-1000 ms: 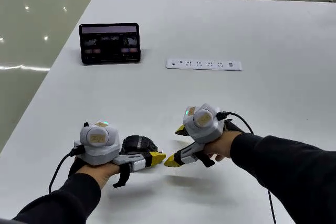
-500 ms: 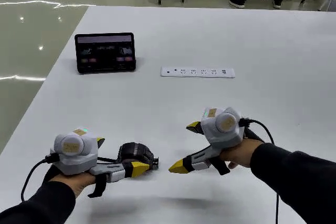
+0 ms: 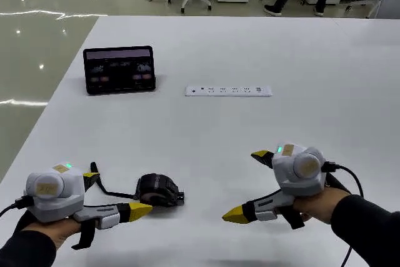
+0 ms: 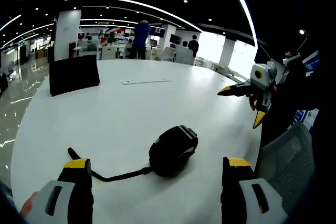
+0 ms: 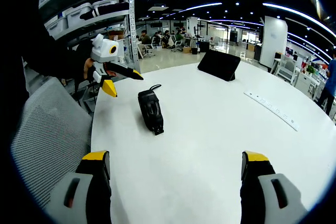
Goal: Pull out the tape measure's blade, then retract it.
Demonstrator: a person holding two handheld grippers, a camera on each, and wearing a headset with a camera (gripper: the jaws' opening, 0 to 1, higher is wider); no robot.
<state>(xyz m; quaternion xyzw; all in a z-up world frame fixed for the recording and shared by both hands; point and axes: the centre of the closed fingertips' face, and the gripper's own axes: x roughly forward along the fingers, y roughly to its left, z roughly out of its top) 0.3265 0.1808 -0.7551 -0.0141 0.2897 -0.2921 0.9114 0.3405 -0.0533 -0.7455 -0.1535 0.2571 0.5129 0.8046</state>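
While the tape measure lies near the table's front edge, no blade shows out of its case, and its strap trails toward the left gripper. That gripper's jaws stand wide apart just beside the case, holding nothing. The right gripper is equally spread and empty, well off to the other side. The blade looks fully in — whether the pull and retraction are finished or both lie ahead cannot be told.
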